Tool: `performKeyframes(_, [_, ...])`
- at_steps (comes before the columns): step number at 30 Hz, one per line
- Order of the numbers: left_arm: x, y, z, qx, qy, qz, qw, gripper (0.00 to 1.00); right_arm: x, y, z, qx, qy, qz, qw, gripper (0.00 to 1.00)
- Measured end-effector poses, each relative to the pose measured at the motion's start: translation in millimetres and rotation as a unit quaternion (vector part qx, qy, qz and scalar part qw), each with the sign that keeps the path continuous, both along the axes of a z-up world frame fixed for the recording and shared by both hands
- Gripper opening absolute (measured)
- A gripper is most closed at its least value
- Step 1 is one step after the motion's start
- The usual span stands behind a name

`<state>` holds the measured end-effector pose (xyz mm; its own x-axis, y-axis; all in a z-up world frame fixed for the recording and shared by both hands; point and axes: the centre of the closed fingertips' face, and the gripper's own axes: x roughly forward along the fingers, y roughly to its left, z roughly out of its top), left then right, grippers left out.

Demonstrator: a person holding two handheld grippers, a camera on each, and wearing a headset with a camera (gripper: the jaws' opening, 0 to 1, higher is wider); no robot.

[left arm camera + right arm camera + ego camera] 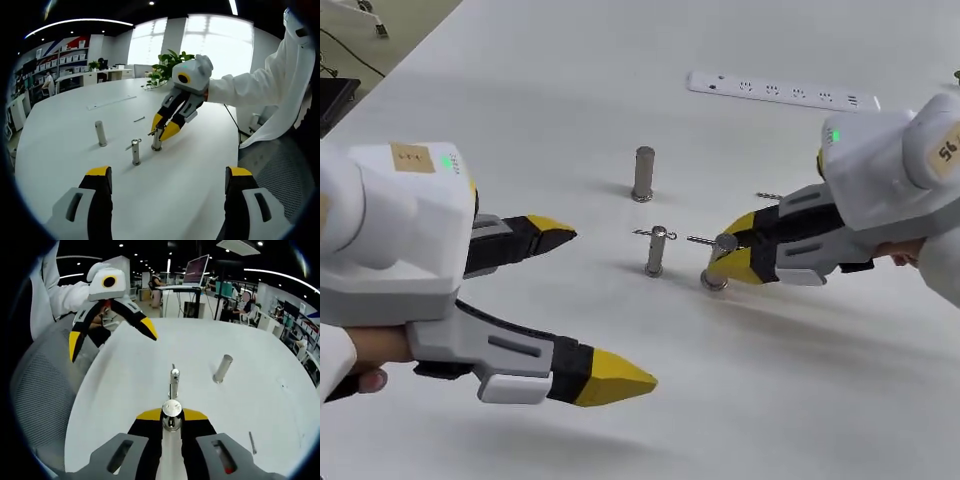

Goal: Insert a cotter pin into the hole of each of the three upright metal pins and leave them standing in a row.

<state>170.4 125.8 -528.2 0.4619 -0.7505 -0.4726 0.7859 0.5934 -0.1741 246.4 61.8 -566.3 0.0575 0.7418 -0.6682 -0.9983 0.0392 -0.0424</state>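
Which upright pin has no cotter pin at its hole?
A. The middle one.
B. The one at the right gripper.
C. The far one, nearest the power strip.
C: the far pin has a bare top; the middle pin carries a cotter pin, and another sticks out at the near pin by the right gripper.

Tan sticker [947, 150] on R tool [720, 255], reads "56", label [411, 157] on L tool [615, 307], illegible

Left hand-held gripper [610, 308] and right hand-held gripper [722, 257]: white bodies, black jaws, yellow tips
Each has a green light and tan sticker; white sleeve [240, 87].
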Motion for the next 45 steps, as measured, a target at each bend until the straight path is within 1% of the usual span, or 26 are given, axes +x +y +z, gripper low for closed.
performKeyframes(4, [-0.3, 2.8, -1.3, 0.004, 0.001, 0.003, 1.0000, 0.93, 5.0, -1.7, 0.1, -0.002, -0.004, 0.003, 1.0000, 0.07])
performKeyframes(7, [-0.5, 4.0, -1.5, 0.004, 0.001, 0.005, 1.0000, 0.93, 6.5, -2.3, -0.1, 0.000, -0.001, 0.002, 1.0000, 0.07])
performKeyframes(10, [0.3, 4.4, 0.0, 0.004, -0.007, 0.005, 1.0000, 0.94, 6.6, -4.9, -3.0, -0.008, -0.006, 0.007, 0.9999, 0.07])
performKeyframes(16, [1.6, 5.9, 3.2, -0.003, -0.010, 0.010, 0.9999, 0.95, 4.6, -9.4, -7.7, -0.018, -0.006, 0.015, 0.9997, 0.07])
performKeyframes(22, [1.5, 8.4, -0.2, 0.005, -0.007, 0.013, 0.9999, 0.95, 6.0, -8.8, -6.0, -0.012, -0.004, 0.011, 0.9999, 0.07])
performKeyframes(28, [2.7, 9.7, 2.3, 0.000, -0.008, 0.017, 0.9998, 0.95, 7.0, -9.3, -6.4, -0.015, -0.010, 0.014, 0.9997, 0.07])
performKeyframes(31, [2.9, 10.5, 3.0, -0.001, -0.009, 0.018, 0.9998, 0.95, 8.7, -10.4, -7.8, -0.014, -0.007, 0.011, 0.9998, 0.07])
performKeyframes(38, [1.6, 12.7, 0.1, 0.000, -0.005, 0.021, 0.9998, 0.95, 3.8, -10.7, -10.1, -0.013, -0.002, 0.016, 0.9998, 0.08])
performKeyframes(42, [1.2, 12.7, -0.8, 0.000, -0.003, 0.022, 0.9998, 0.95, 4.8, -10.2, -10.0, -0.011, -0.005, 0.015, 0.9998, 0.08])
performKeyframes(45, [1.1, 12.0, -0.7, 0.000, -0.003, 0.021, 0.9998, 0.95, 6.0, -9.8, -10.1, -0.006, -0.002, 0.011, 0.9999, 0.08])
